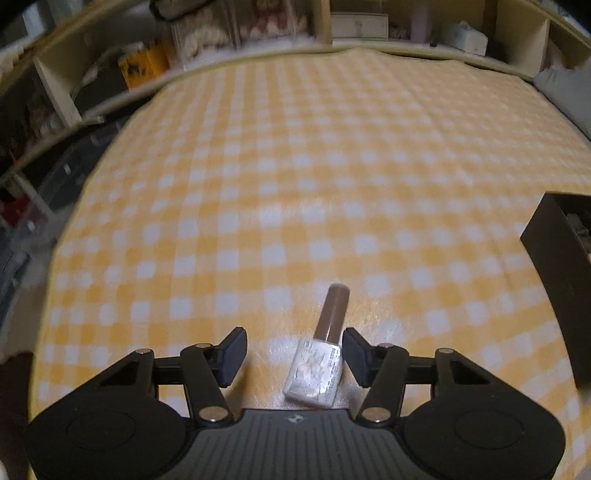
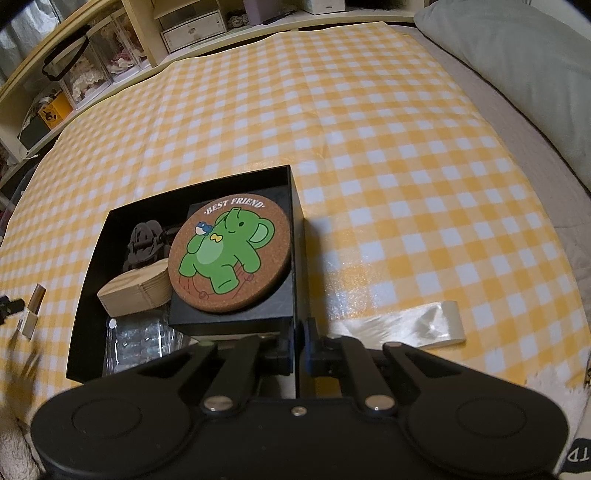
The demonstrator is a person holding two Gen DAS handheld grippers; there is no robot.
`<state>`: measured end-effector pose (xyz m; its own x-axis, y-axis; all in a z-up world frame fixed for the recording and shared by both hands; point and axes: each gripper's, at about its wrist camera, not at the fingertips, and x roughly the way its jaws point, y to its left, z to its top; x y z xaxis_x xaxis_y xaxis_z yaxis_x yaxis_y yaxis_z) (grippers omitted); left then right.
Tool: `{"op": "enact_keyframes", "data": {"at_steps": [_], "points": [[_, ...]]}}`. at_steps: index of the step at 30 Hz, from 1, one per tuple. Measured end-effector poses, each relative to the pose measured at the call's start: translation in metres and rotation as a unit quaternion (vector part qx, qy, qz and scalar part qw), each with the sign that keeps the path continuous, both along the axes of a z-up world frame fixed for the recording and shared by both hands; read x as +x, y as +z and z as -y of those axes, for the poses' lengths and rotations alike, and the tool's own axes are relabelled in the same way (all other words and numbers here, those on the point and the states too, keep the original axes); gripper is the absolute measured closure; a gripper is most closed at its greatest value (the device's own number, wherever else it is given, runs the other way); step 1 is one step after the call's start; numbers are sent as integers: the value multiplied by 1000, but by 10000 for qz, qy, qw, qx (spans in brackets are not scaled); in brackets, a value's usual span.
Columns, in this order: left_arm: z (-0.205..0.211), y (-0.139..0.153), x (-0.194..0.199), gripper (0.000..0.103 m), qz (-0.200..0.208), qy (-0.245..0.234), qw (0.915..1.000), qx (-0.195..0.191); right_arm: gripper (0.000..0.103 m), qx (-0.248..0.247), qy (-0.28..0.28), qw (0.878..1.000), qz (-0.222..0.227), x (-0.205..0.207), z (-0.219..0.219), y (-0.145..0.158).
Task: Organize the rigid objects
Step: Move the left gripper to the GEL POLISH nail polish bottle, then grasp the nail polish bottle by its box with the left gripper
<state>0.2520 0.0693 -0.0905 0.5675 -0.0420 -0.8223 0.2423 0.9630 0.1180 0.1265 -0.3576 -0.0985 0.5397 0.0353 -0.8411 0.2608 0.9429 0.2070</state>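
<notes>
A nail polish bottle (image 1: 317, 365) with a brown cap lies on the yellow checked cloth (image 1: 295, 166). It sits between the fingers of my left gripper (image 1: 294, 356), close to the right pad, and the left pad stands clear of it. In the right wrist view the bottle (image 2: 31, 310) lies left of the black box (image 2: 300, 258). My right gripper (image 2: 298, 347) is shut on the box's right wall near its front corner. Inside the box are a cork elephant coaster (image 2: 229, 251) on a small black case (image 2: 229, 319), a wooden piece (image 2: 136, 291) and a dark hair claw (image 2: 144, 236).
A clear blister pack (image 2: 140, 339) lies in the box's front corner. A shiny plastic wrapper (image 2: 417, 325) rests on the cloth right of the box. A grey pillow (image 2: 517, 66) is at the far right. Shelves (image 2: 192, 29) with drawers line the back. The black box (image 1: 554, 277) shows at the right edge.
</notes>
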Motion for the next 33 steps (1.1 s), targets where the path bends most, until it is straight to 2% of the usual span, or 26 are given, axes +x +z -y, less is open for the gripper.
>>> {"op": "enact_keyframes", "data": {"at_steps": [4, 6, 9, 12, 18, 21, 24, 27, 30, 33], "points": [[-3, -8, 1, 60, -499, -31, 9985, -221, 97, 14, -1, 10000, 1, 0, 0, 0], [0, -10, -4, 70, -590, -129, 9981, -127, 97, 17, -5, 10000, 1, 0, 0, 0], [3, -10, -9, 71, -620, -195, 9978, -121, 97, 17, -4, 10000, 1, 0, 0, 0], [4, -12, -10, 70, -573, -18, 9982, -157, 97, 5, 4, 10000, -7, 0, 0, 0], [7, -16, 4, 71, -663, 380, 9962, -421, 97, -1, 9, 10000, -9, 0, 0, 0], [-4, -9, -3, 71, -661, 673, 9940, -546, 97, 4, 6, 10000, -8, 0, 0, 0], [-11, 1, -11, 71, -610, 847, 9907, -875, 97, 9, 3, 10000, -8, 0, 0, -1], [-2, 19, -21, 71, -336, 645, 9900, -1210, 97, 4, 8, 10000, -8, 0, 0, -1], [17, 37, -34, 71, 16, 224, 9917, -1268, 97, 5, 7, 10000, -9, 0, 0, -1], [41, 51, -49, 71, 198, -296, 9911, -1280, 97, 1, 7, 10000, -10, 0, 0, 0]]}}
